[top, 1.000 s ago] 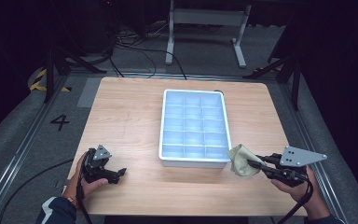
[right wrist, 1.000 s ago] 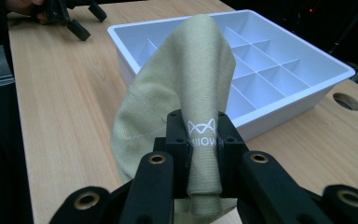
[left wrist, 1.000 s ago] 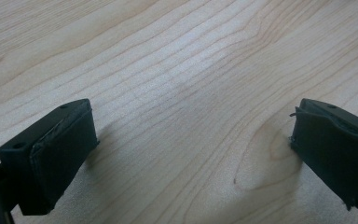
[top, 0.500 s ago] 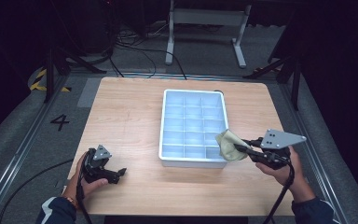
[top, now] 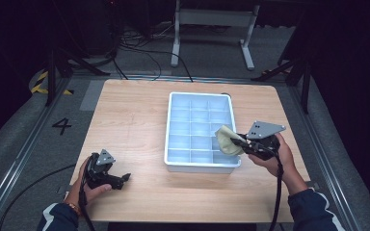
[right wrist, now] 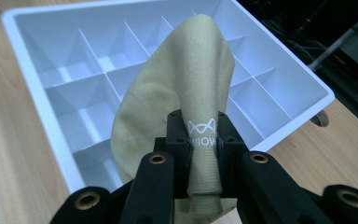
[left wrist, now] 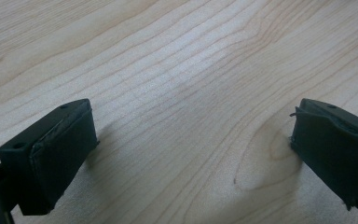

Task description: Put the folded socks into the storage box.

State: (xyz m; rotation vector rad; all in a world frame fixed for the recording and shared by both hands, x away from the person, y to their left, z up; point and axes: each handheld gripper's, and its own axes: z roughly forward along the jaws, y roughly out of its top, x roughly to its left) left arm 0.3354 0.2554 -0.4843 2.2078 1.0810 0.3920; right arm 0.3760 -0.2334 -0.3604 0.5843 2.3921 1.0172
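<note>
My right gripper (top: 238,142) is shut on a folded pale olive cloth (top: 226,139) and holds it over the near right corner of the white compartment tray (top: 174,120). In the right gripper view the cloth (right wrist: 186,88) stands up between the jaws, white lettering on it, with the tray's (right wrist: 28,74) divided cells behind. My left gripper (top: 120,180) rests low on the wooden table (top: 130,115) at the near left, well clear of the tray. Its jaws stand wide apart in the left gripper view, my left gripper (left wrist: 191,154) having only bare wood between them.
The tray sits right of the table's middle, its several cells bare. A metal stand (top: 212,29) and cables (top: 139,41) lie on the dark floor beyond the far edge. A floor marking "4" (top: 61,126) is at the left.
My right gripper has carried the cloth leftward and away from me, from beside the tray's near right corner to over the tray's near right cells. The left gripper has stayed put.
</note>
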